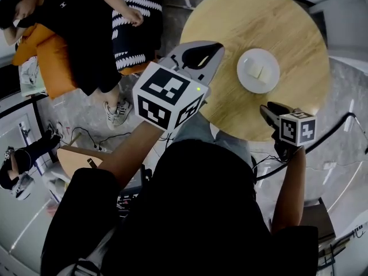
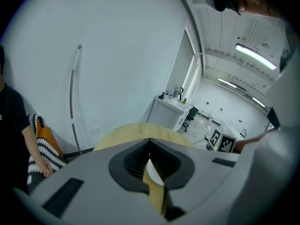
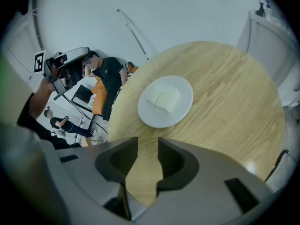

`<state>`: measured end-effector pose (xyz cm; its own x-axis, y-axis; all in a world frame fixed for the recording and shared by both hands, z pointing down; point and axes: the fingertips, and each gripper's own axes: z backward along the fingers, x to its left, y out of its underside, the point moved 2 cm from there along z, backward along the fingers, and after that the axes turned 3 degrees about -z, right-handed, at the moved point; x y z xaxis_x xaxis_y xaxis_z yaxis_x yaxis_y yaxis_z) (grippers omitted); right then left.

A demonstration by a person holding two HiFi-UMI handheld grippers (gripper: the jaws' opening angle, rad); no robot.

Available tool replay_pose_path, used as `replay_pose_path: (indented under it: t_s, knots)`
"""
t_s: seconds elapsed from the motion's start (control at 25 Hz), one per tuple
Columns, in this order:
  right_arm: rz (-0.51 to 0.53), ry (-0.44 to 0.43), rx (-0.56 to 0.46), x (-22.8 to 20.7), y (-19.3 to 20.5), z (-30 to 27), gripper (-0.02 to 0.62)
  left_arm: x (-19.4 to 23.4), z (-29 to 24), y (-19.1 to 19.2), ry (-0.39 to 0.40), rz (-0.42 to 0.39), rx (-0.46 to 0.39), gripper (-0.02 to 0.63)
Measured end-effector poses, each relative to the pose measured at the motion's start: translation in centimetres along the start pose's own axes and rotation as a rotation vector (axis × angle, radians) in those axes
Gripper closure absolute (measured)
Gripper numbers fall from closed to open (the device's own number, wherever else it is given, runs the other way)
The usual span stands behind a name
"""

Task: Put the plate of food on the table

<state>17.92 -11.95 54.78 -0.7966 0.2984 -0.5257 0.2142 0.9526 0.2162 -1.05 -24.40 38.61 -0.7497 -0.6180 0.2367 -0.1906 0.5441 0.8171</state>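
A white plate [image 1: 268, 80] with a pale slab of food [image 1: 256, 71] rests on the round wooden table [image 1: 247, 27]. My right gripper [image 1: 265, 109] hovers over the table's near edge, just short of the plate. In the right gripper view its jaws [image 3: 147, 144] stand open with nothing between them, and the plate [image 3: 157, 118] with the food [image 3: 165, 99] lies ahead of them. My left gripper [image 1: 201, 55] is raised off the table's left edge, away from the plate. Its jaws [image 2: 150, 139] are closed tip to tip and hold nothing; only a sliver of table [image 2: 131, 132] shows behind them.
A person in black [image 1: 86, 33] sits on an orange seat left of the table, beside a black-and-white striped cushion [image 1: 138, 4]. Cables [image 1: 86, 137] trail on the grey floor. A white counter [image 2: 171, 109] stands beyond the table. Another person [image 1: 17, 165] is at the lower left.
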Motion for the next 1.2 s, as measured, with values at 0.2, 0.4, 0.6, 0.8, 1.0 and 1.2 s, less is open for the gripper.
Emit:
replay_pose_path:
  t_s: [0.2,0.4,0.6,0.8,1.0,1.2]
  knots:
    - [0.079,0.075,-0.157,2.0,-3.9,4.8,0.554,-1.1,1.0,-2.0,0.013,-0.015,-0.046,0.6]
    - [0.178,0.123,-0.338,5.6,-8.6,9.2,0.586,-2.2,1.8,-4.5,0.032,-0.045,-0.098,0.6]
    - [0.256,0.151,-0.517,9.4,-11.9,13.3,0.586,-3.3,2.9,-6.6,0.062,-0.044,-0.154,0.6]
    - [0.306,0.15,-0.637,12.2,-13.4,16.3,0.586,-4.4,3.7,-7.7,0.075,-0.073,-0.176,0.6]
    - [0.371,0.167,-0.763,14.2,-14.3,18.6,0.586,-5.5,4.7,-9.5,0.104,-0.084,-0.216,0.6]
    - [0.374,0.16,-0.852,15.2,-14.1,20.6,0.586,-7.1,6.3,-12.0,0.13,-0.089,-0.285,0.6]
